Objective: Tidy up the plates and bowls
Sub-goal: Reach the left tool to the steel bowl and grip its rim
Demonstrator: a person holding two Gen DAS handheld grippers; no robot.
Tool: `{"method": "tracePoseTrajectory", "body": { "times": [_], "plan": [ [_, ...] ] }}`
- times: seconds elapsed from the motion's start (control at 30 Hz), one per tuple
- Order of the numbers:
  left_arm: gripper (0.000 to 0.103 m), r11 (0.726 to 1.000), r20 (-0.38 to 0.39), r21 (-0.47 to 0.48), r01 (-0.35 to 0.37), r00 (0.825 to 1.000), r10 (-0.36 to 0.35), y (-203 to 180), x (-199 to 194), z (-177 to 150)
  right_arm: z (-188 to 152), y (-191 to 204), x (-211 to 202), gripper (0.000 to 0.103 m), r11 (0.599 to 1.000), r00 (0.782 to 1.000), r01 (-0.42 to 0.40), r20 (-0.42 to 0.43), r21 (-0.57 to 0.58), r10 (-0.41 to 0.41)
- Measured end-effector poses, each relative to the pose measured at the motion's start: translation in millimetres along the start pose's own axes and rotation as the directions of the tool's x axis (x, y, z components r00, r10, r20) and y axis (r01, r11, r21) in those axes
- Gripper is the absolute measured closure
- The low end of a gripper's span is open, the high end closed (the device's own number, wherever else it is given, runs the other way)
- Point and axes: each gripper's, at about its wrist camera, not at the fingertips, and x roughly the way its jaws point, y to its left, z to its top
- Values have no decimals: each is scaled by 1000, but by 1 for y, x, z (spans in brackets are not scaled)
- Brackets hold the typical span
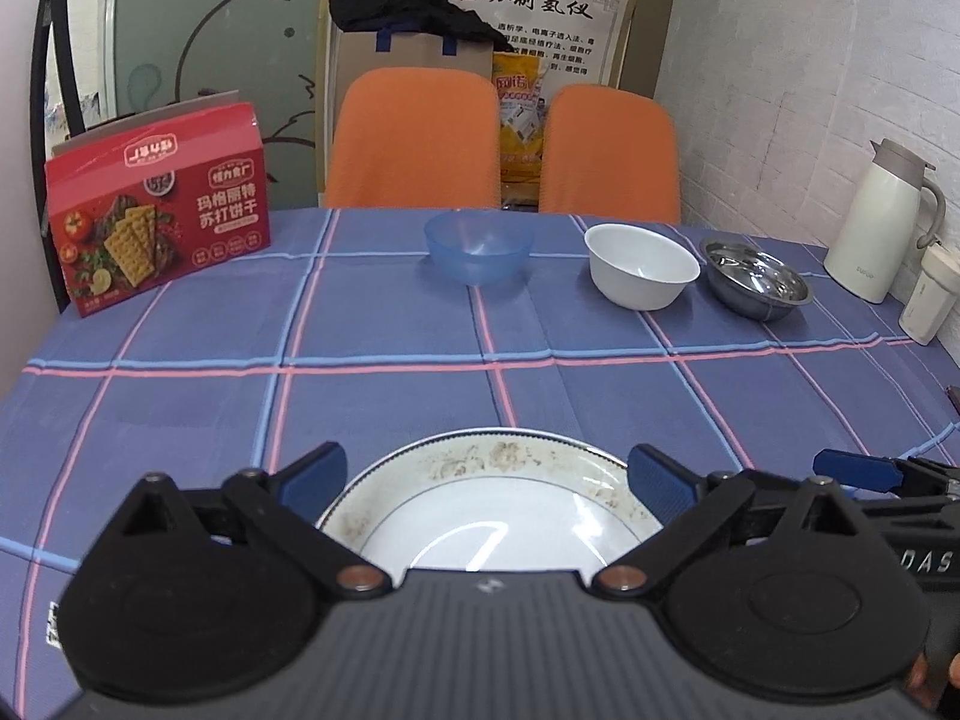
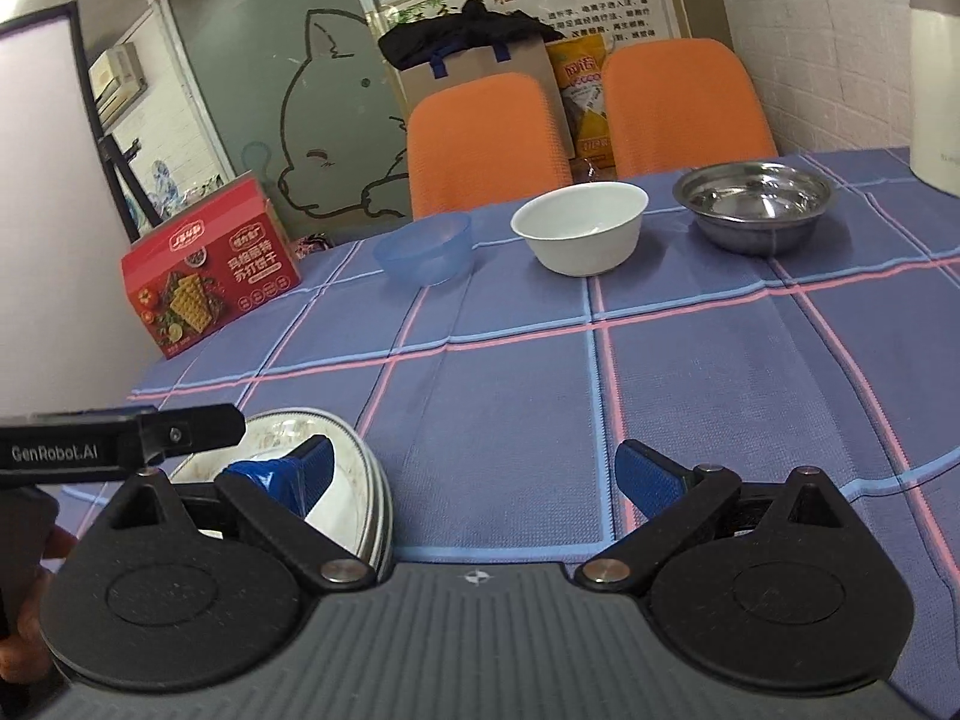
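Left wrist view shows the left gripper (image 1: 486, 477) with its jaws spread wide, one blue pad on either side of a plate (image 1: 492, 504) that lies on the bench (image 1: 420, 324) at its near edge. Whether the pads touch the rim cannot be told. The plate is white with a worn, patterned border. At the far right of this view the right gripper (image 1: 864, 471) reaches in just beside the plate.

Right wrist view shows the right gripper (image 2: 474, 468) with jaws open and nothing between them; its left pad sits over the plate's (image 2: 354, 480) edge, and the plate seems to top a small stack, as more rims show beneath it. The left gripper (image 2: 180, 429) crosses in from the left above the plate.

Across the bench, near the far edge, stand three bowls in a row: a blue bowl (image 1: 478, 246) to the left, a white bowl (image 1: 641, 264) in the middle, and a steel bowl (image 1: 755, 279) just beside it on the right. A red box (image 1: 159, 216) stands at the far left, and a cream jug (image 1: 882, 222) at the far right.
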Motion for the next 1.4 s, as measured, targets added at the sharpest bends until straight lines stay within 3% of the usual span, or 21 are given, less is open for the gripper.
{"method": "tracePoseTrajectory", "body": {
  "times": [0.1, 0.17, 0.33, 0.5, 0.77, 0.9, 1.0, 1.1, 1.2, 1.3, 1.4],
  "plan": [
    [4, 1000, -26, -1, -3, 1000, 3, -2, 18, 12, 8, -19, 5, 15, 995, 999, -48, 12, 88, 48],
    [4, 1000, -38, 4, -2, 999, 2, -5, 30, 20, 13, -24, 11, 15, 997, 998, -56, 9, 60, 55],
    [4, 1000, -61, 21, 15, 998, -14, -15, 56, 39, 30, -37, 27, 15, 1000, 1000, 15, -10, -23, -16],
    [4, 997, -87, 68, 26, 996, -20, -29, 78, 53, 36, -61, 34, 15, 999, 999, 41, -23, 17, -41],
    [4, 985, -132, 112, 135, 984, -119, -69, 103, 75, 36, -95, 32, 15, 995, 995, 93, -46, 37, -92],
    [4, 962, -118, 161, 221, 972, -203, -102, 118, 110, 54, -119, 26, 15, 990, 991, 136, -21, 22, -136],
    [4, 945, -100, 196, 263, 964, -247, -133, 143, 150, 81, -144, 24, 15, 974, 973, 227, 39, 5, -227],
    [4, 926, -154, 177, 334, 938, -310, -162, 185, 184, 110, -171, 35, 15, 959, 957, 281, 57, 38, -283],
    [4, 906, -256, 150, 396, 900, -352, -191, 239, 205, 128, -194, 54, 15, 948, 948, 315, 39, 54, -317],
    [4, 910, -314, 167, 380, 895, -316, -211, 285, 209, 136, -210, 80, 15, 943, 945, 327, -9, 66, -327],
    [5, 911, -332, 207, 357, 902, -278, -225, 314, 208, 137, -217, 101, 15, 946, 947, 319, -41, 52, -317]
  ]
}}
